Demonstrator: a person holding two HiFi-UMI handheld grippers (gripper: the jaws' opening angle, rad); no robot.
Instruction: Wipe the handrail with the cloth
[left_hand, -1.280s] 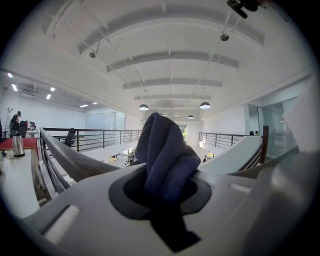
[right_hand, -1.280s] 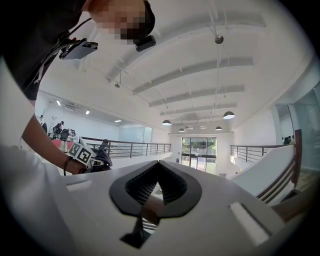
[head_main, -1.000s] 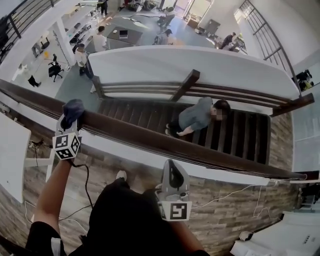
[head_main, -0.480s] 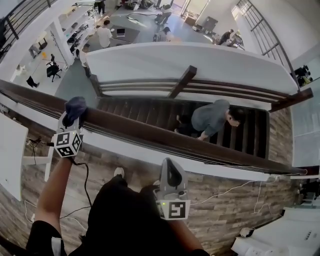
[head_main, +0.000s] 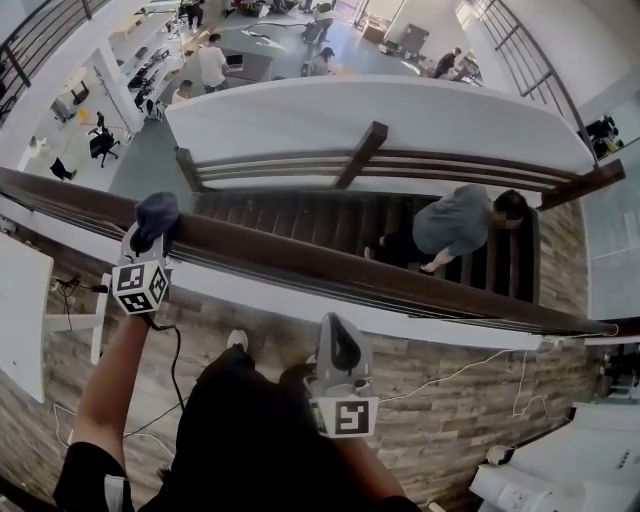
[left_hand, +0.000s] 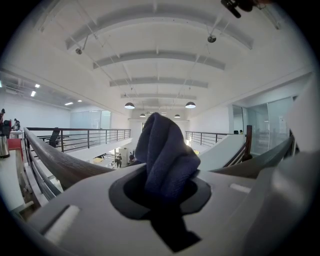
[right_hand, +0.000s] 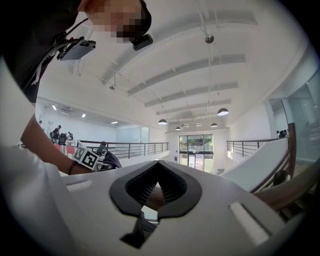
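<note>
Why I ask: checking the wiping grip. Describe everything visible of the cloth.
The cloth is dark navy, soft-looking fabric, bunched into a rounded lump. The left gripper is shut on its lower end, with folds sticking out past the jaw tips. In the head view it sits on top of the dark wooden handrail, towards its left, apparently touching it.

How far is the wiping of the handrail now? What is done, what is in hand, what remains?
Done: the left gripper has its fingers shut on the dark blue cloth.
In hand: the cloth sits on the wooden handrail, toward its left part.
Left: the long stretch to the right; the wood shows no marks to tell which parts are wiped. The right gripper is shut, empty, off the rail.
</note>
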